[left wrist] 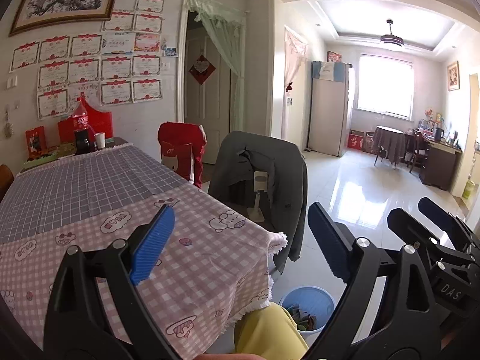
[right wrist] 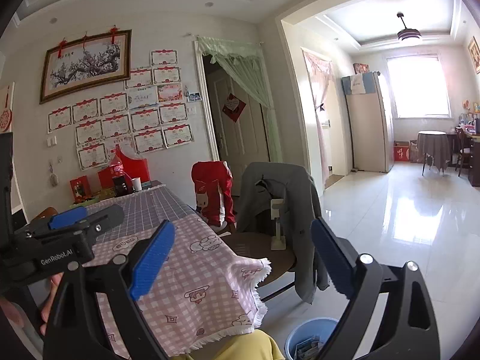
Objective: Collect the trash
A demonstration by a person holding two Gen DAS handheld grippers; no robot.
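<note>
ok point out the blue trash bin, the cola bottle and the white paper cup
blue trash bin point(left wrist: 322, 297), left wrist view, on its inner wall near the rim
cola bottle point(left wrist: 80, 120), left wrist view, on the red label
white paper cup point(left wrist: 100, 141), left wrist view, on its side wall

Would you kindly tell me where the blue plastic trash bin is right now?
The blue plastic trash bin stands on the floor at the bottom of both wrist views, beside the pink checked tablecloth's fringed corner.

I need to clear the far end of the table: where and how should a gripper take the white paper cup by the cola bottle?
Grip the paper cup around its side wall near the rim, coming in level from its right. It stands upright, widening toward the top, and the cola bottle crowds its left.
</note>
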